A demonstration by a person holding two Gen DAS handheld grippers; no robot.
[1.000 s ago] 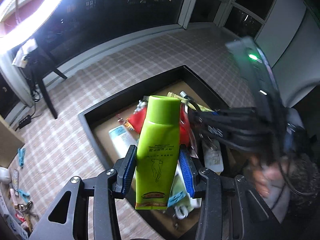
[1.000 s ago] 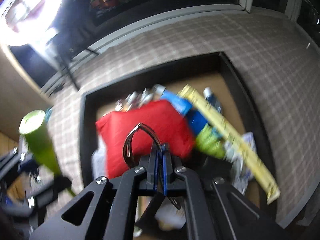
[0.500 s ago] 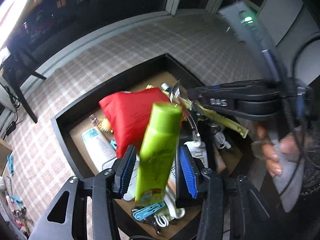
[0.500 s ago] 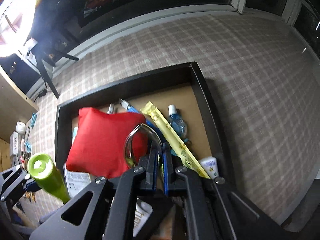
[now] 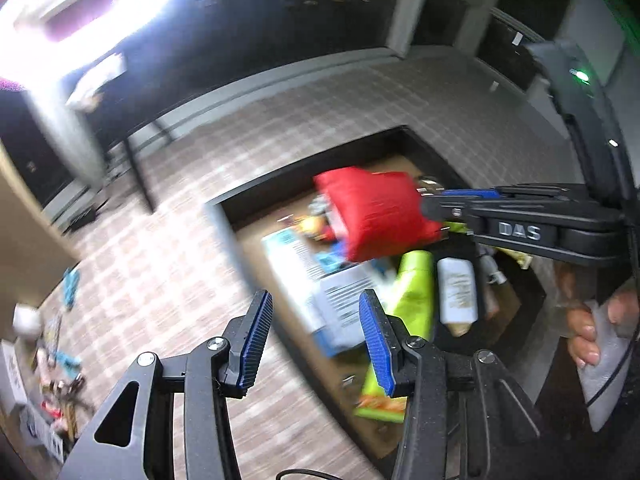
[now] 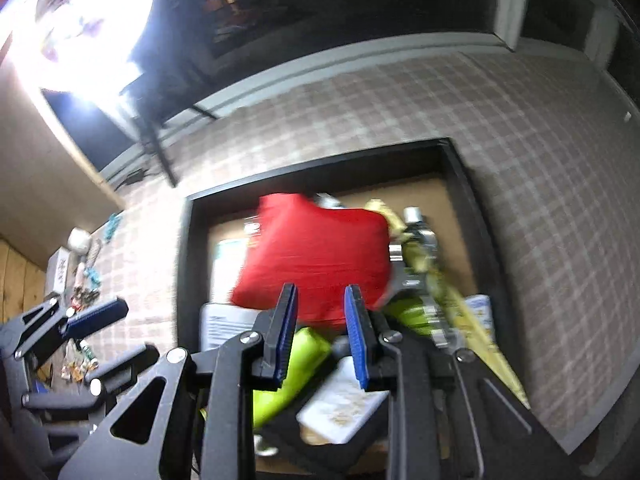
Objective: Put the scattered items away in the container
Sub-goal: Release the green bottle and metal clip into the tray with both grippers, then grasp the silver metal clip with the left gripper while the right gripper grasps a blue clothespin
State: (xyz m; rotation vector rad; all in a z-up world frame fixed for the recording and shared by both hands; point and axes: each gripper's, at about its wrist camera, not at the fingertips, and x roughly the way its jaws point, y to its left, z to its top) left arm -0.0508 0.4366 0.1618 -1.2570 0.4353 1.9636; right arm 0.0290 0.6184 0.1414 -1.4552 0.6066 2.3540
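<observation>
**Grippers over the tray: both empty**

Left gripper: jaws parted wide, blue ribbed pads facing each other, nothing between them. It hangs over the near-left rim of the tray, with checked cloth showing through the gap.

Right gripper: jaws opening, a clear gap between the blue pads, nothing gripped. It points down into the tray. In the left view it reaches in from the right, its tips at the edge of the red pouch. A hand holds its grip.

Tray: black, shallow, brown floor, standing on the checked cloth.

Contents:
- Red pouch, on top of the pile, toward the far side.
- Green tube, lying flat in the tray beside the white tube, its printed end toward the near rim; in the right view it lies directly under the jaws.
- White tube, just right of the green tube.
- Leaflets, white and blue, left of the green tube, blurred.
- Yellow strip, along the right side of the tray.
- Small bottle, beyond the pouch, near the far right.

Outside the tray: small clutter on the cloth at far left, too blurred to name.
</observation>
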